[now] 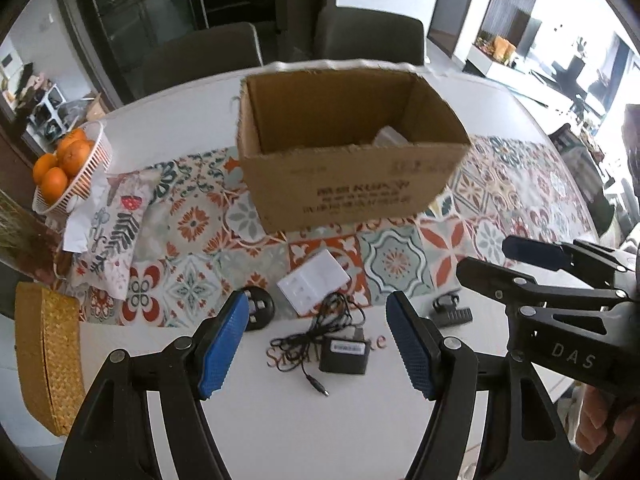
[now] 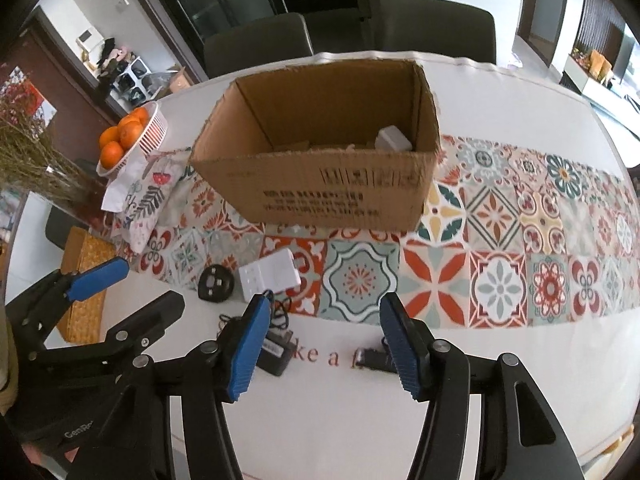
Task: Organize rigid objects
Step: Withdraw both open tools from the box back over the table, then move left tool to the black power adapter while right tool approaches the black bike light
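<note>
Both wrist cams above table (image 1: 280,432), angled down-fwd, side by side; shared: cardboard box (image 1: 344,184), black adapter (image 1: 345,356).

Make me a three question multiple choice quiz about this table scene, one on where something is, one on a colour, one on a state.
1. Where is the black power adapter?
A. in the cardboard box
B. on the white tabletop in front of the box
C. in the fruit basket

2. What colour are the claw pads?
A. blue
B. red
C. green

3. How is the left claw?
A. shut on the adapter
B. open, holding nothing
C. shut on the white block

Answers: 1 B, it lies on bare tabletop before the cardboard box. 2 A, pads are blue. 3 B, its fingers are spread with nothing between.
</note>
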The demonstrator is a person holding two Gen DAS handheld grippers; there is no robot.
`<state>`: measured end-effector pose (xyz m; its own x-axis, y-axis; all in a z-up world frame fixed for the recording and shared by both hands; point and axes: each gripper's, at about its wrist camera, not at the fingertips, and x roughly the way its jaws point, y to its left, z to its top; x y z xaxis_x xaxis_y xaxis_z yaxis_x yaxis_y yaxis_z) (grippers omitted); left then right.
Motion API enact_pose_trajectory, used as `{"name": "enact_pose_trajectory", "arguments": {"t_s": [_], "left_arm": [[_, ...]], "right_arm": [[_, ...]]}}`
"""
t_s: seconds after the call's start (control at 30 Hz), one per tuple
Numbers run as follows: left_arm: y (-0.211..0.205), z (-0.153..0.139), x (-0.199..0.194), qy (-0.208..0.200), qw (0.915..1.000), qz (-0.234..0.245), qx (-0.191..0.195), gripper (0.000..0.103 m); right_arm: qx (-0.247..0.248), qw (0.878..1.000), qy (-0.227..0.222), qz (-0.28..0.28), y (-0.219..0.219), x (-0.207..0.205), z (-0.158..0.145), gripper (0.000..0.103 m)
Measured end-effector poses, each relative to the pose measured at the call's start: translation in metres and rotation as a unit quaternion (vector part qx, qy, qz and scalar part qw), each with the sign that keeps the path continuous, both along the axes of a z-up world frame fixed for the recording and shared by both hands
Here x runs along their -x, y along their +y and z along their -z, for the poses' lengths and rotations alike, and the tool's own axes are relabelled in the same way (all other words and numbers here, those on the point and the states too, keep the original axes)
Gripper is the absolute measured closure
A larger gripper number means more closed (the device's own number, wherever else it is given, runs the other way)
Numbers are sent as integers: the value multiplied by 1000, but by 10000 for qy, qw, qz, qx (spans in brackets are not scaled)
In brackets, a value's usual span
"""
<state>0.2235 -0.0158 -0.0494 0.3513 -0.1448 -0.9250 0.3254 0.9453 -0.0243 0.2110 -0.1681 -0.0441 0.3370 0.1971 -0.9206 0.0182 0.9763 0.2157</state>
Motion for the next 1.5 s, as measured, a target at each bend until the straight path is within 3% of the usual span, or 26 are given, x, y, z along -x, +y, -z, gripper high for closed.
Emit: {"name": "enact_pose_trajectory", "arguments": {"t_s": [0.5, 1.5], "left_arm": [[-15, 43, 15, 760, 9965, 340, -3, 33], [-32, 138, 12, 2046, 9776, 486, -126, 34]], "right_arm": [[-109, 9986, 470, 198, -15, 20, 38, 40], [-75, 9880, 1442, 552, -35, 23, 120, 40]]}}
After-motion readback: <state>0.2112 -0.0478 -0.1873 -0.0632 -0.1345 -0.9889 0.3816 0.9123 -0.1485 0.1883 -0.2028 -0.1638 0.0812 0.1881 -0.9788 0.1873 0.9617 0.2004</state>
